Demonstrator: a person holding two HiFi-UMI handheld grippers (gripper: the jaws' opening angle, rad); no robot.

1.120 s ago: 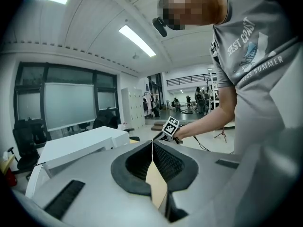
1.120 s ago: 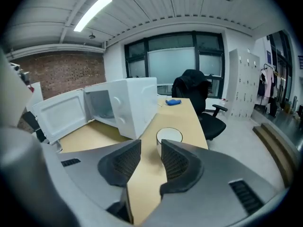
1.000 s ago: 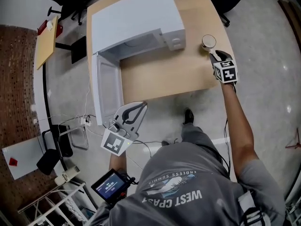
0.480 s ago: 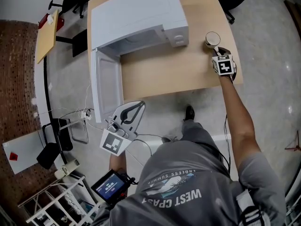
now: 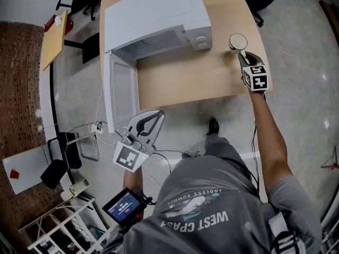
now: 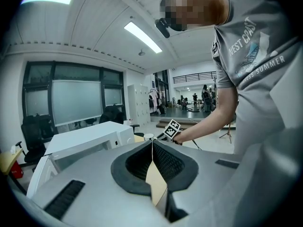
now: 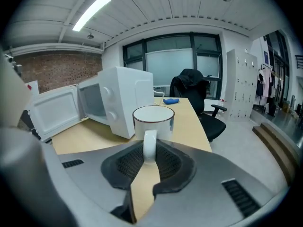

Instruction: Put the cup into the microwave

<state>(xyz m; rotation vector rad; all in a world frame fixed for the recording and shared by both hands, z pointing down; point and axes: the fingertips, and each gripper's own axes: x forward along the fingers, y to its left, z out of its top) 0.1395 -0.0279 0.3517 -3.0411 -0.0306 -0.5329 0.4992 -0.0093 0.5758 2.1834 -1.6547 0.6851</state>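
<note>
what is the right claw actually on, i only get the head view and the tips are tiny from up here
observer: In the right gripper view the cup's handle stands between the right claw's pads, which have just been closing and look pressed on both its sides.
operator: ok and the left claw
observer: The left gripper view shows the left claw shut at the tips, with nothing between.
operator: anything inside the microwave
observer: In the right gripper view the microwave cavity, seen past its open door, shows nothing in the part that is visible.
</note>
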